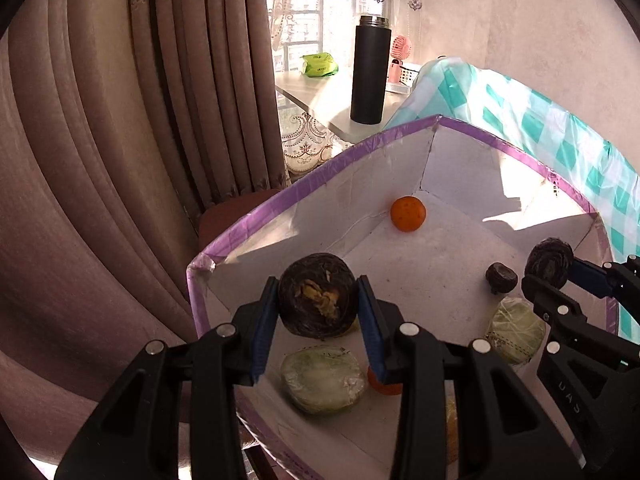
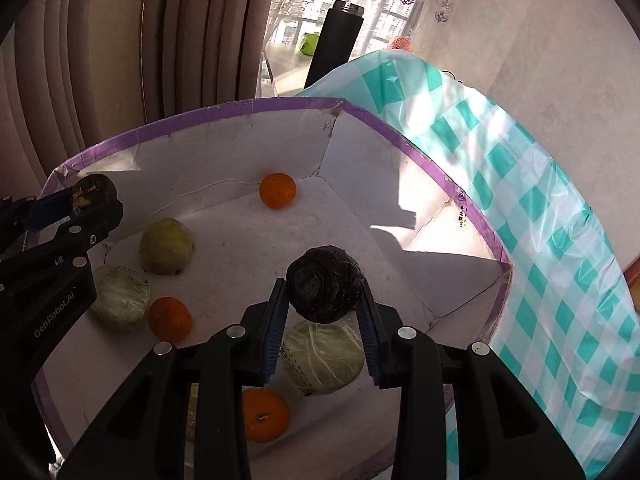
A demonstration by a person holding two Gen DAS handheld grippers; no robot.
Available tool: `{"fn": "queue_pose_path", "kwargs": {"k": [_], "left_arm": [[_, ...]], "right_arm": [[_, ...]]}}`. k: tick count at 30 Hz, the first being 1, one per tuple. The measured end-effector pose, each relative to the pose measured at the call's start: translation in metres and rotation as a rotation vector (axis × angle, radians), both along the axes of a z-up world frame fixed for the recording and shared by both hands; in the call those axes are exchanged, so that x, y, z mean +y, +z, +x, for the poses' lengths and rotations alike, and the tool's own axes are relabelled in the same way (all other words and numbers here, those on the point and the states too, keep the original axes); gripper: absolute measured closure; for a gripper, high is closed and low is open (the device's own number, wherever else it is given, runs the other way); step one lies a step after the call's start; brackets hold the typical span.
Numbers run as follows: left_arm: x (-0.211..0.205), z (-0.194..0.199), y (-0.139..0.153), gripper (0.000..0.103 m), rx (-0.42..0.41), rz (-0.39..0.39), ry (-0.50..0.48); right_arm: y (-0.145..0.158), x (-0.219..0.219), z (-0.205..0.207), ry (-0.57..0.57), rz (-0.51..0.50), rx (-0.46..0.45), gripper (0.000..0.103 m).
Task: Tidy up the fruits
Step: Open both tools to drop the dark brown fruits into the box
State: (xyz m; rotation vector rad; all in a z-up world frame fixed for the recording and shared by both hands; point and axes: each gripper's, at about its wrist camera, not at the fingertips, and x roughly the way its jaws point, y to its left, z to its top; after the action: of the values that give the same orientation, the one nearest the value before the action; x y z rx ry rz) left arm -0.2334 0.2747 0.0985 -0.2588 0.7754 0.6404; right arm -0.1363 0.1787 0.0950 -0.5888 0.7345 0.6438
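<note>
- Left gripper [image 1: 318, 308] — held above the near left part of the box [image 1: 256, 216], fingers clamped on a dark fruit [image 1: 318, 294] with a torn yellowish patch; seen also from the right wrist view at the far left [image 2: 86, 200].
- Below it, on the white floor of the box: a pale green wrapped fruit [image 1: 322, 380], and just beside it a part of an orange [image 1: 384, 386], half hidden by the finger.
- Further back, near the far corner: a small orange [image 1: 408, 214], well apart from the others.
- At the right side, a small dark piece [image 1: 501, 278] on the floor, near another pale wrapped fruit [image 1: 514, 330].
- Right gripper [image 2: 324, 296] — over the near middle of the box, fingers closed tight on a second dark fruit [image 2: 324, 286], not touching the floor.
- Outside the box: checked cloth [image 1: 560, 128], black flask [image 1: 370, 70], curtain [image 1: 120, 100].
</note>
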Motion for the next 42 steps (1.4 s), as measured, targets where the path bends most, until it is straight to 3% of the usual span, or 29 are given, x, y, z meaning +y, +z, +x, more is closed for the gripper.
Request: {"fn": "queue_pose_path", "kwargs": {"k": [11,27,31,34,39,42], "left_arm": [[-0.008,0.008,-0.008,0.064,0.037,0.039,-0.021],[-0.007,0.009,-0.008,0.062,0.031,0.032,-0.027],[-0.007,0.007,-0.006,0.048,0.01,0.01,-0.039],[-0.008,0.006,-0.006,0.044,-0.001,0.003,-0.047],[-0.009,0.006,-0.004,0.036,-0.004,-0.006,-0.068],[-0.012,0.006,-0.003,0.024,0.009,0.005,-0.079]], "right_arm": [[-0.015,0.004,0.004,-0.002,-0.041,0.01,0.069],[-0.021,0.002,0.009,-0.021,-0.04,0.016,0.068],[-0.021,0.001,0.009,-0.026,-0.036,0.02,0.066],[-0.019,0.001,0.009,-0.027,-0.027,0.011,0.052],[-0.018,0.0,0.008,-0.03,-0.024,0.009,0.046],[-0.017,0.0,0.008,-0.03,-0.02,0.009,0.039]]}}
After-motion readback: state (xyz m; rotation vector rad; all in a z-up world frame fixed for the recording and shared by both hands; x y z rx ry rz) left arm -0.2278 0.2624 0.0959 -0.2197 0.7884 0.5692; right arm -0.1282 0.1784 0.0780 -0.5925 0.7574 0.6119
